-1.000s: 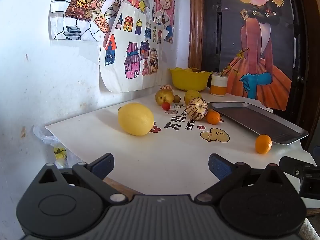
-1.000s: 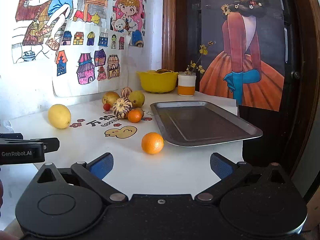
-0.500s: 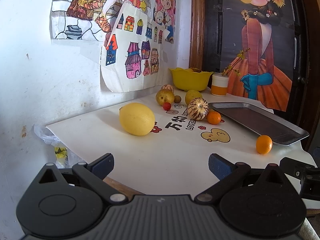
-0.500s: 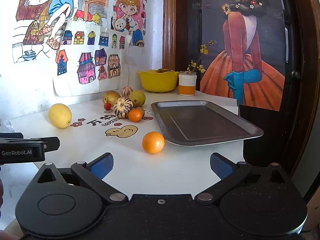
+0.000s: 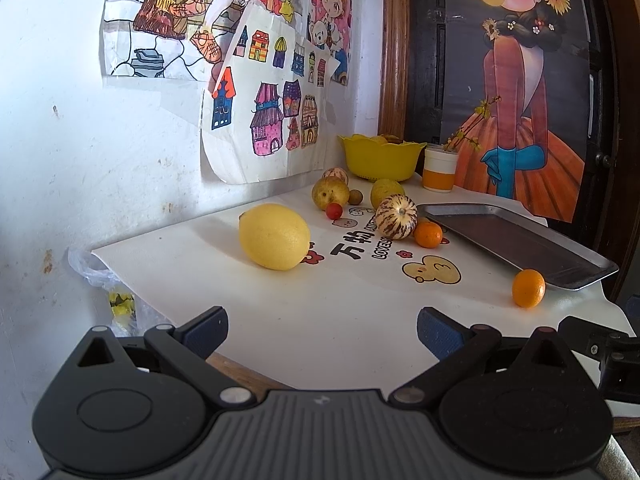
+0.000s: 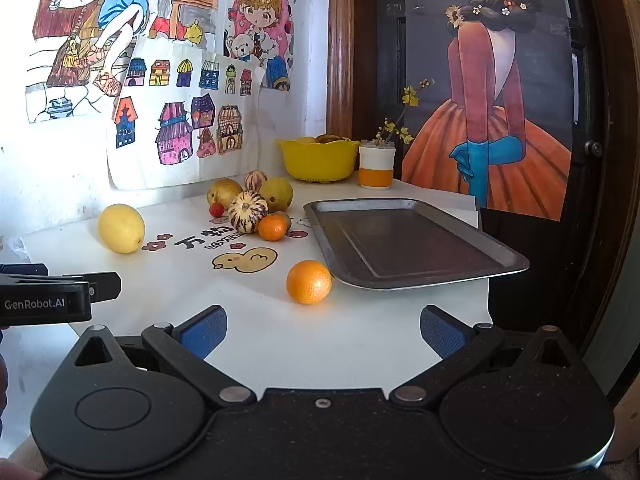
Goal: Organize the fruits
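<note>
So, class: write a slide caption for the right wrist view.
Open right gripper faces an orange beside an empty metal tray.

Left gripper point(image 5: 322, 330) eased slightly forward and right over the second: the lemon point(image 5: 274, 236) drifted a touch toward 3 o'clock and grew in its view. Right gripper point(image 6: 323, 330) barely shifted, the near orange point(image 6: 309, 282) sliding slightly toward 3 o'clock.
</note>
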`<state>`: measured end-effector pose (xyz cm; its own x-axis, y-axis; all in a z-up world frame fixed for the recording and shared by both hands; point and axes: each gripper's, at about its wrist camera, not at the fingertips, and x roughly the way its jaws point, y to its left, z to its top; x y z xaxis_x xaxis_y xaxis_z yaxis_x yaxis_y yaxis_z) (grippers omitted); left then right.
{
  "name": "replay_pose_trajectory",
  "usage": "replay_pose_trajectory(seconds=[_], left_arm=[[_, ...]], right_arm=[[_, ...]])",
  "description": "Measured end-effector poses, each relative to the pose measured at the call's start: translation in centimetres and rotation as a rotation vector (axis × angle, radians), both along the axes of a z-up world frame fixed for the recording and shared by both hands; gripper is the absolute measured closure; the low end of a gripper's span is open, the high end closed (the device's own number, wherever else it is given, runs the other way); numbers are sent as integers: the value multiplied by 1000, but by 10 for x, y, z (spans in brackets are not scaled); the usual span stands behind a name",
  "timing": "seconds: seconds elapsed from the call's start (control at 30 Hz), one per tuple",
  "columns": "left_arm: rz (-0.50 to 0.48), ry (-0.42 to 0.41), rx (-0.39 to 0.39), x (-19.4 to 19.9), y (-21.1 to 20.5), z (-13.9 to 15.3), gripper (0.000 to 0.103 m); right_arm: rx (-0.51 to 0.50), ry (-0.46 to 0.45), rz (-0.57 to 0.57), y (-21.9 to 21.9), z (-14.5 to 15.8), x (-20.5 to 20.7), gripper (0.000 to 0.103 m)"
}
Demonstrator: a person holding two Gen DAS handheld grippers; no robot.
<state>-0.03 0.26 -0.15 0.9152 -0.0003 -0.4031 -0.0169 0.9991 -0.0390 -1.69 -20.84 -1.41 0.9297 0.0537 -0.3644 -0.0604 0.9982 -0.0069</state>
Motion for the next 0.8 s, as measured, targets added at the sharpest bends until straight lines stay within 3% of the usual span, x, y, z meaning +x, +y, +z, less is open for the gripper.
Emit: replay_pose_trajectory(seconds=[0.47, 0.63, 0.8], left_arm=[[1, 2, -1, 0, 0, 0, 0], [20, 12, 1, 5, 1, -4, 0], [36, 32, 3, 19, 5, 2, 0]], right_arm=[[13, 21, 24, 1, -3, 4, 0], [56, 106, 120, 16, -5, 20, 0], [95, 184, 115, 13, 4, 41, 0]])
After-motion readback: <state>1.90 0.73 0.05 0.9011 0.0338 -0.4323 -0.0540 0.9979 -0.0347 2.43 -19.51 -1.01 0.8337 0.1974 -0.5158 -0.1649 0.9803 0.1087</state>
